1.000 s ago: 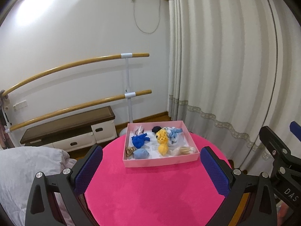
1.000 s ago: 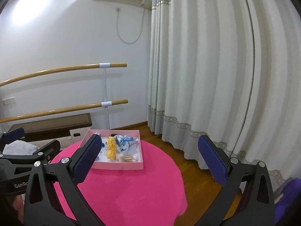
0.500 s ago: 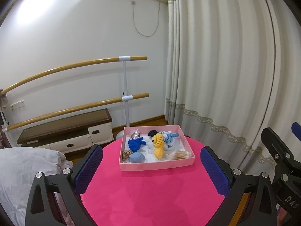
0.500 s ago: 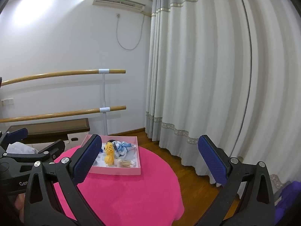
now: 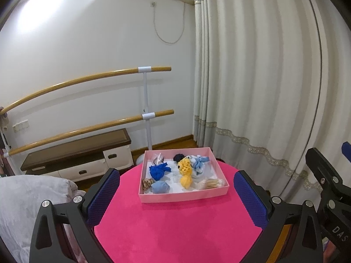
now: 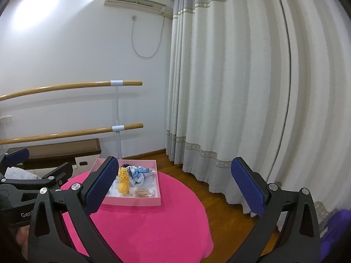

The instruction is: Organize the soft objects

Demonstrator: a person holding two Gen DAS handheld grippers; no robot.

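A shallow pink box (image 5: 183, 196) (image 6: 131, 202) sits on the far part of a round pink table (image 5: 175, 230) (image 6: 142, 230). Inside lie soft items: a dark blue cloth (image 5: 159, 171), a light blue ball (image 5: 160, 187), a yellow knitted toy (image 5: 186, 172) (image 6: 122, 180), a pale blue and white bundle (image 5: 198, 164) (image 6: 138, 174), a black piece (image 5: 178, 157), a brown scrunchie (image 5: 147, 183) and a packet of tan sticks (image 5: 211, 183) (image 6: 142, 192). My left gripper (image 5: 176, 197) is open and empty, well short of the box. My right gripper (image 6: 175, 188) is also open and empty, to the box's right.
A wall with two wooden ballet bars (image 5: 87, 100) and a low brown-topped bench (image 5: 79, 151) stands behind the table. White curtains (image 5: 263, 87) hang on the right over a wooden floor (image 6: 219, 201). A grey cushion (image 5: 26, 201) lies at the left.
Both cameras have tilted slightly and drawn back a little; the box now sits lower and a bit farther in both views. Both grippers stay open and empty.
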